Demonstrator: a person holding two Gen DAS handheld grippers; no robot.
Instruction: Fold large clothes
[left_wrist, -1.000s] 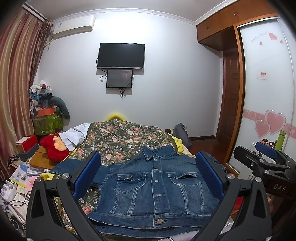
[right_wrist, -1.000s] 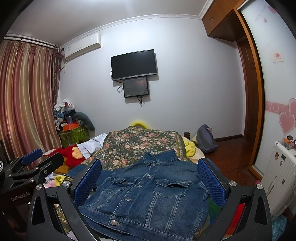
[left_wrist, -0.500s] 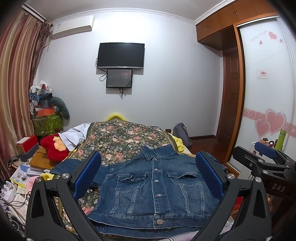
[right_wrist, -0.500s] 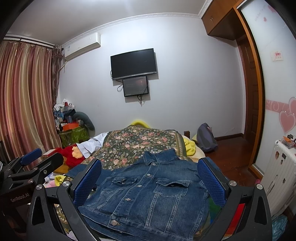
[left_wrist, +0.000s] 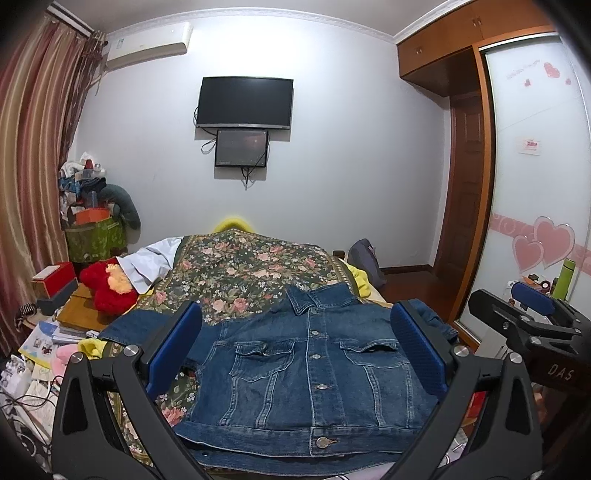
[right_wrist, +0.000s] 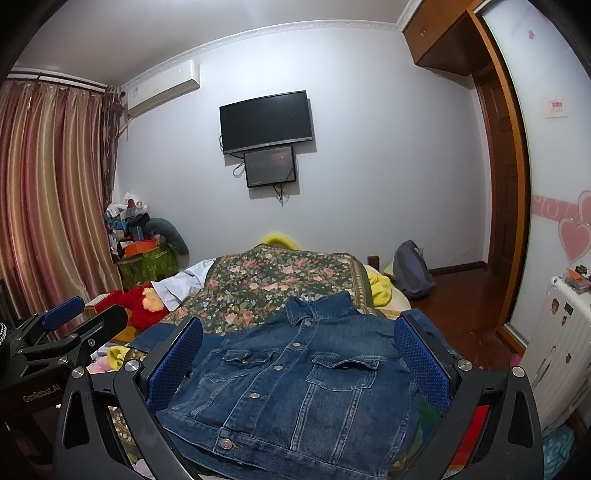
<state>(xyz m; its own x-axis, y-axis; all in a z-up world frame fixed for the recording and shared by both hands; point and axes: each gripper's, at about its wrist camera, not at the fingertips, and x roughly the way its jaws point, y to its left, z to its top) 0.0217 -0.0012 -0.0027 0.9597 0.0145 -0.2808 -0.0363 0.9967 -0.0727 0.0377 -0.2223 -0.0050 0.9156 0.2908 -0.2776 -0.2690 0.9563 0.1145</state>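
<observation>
At the far left of both frames hung striped curtains (right_wrist: 48, 206), with a wall air conditioner (left_wrist: 147, 44) in the upper left. Lower left, a red plush toy (left_wrist: 107, 288) lay beside the bed among books and boxes. In the left wrist view, the left tool (left_wrist: 295, 350) filled the bottom of the frame, its blue-padded fingers (left_wrist: 173, 347) spread wide and holding nothing. Between them, at lower centre, the denim jacket (left_wrist: 314, 369) lay flat and buttoned, front side up (collar pointing toward the far wall), on the floral bedspread (left_wrist: 240, 273). A dark television (left_wrist: 245, 103) with a smaller screen beneath it hung on the wall at upper centre. In the right wrist view, the right tool (right_wrist: 297, 358) likewise stood spread and empty over the jacket, framing it at lower centre; it also showed at the lower right edge of the left wrist view. A grey backpack (right_wrist: 410, 269) sat on the floor right of centre, and a wooden wardrobe (left_wrist: 480, 147) with heart decals closed the right edge.
</observation>
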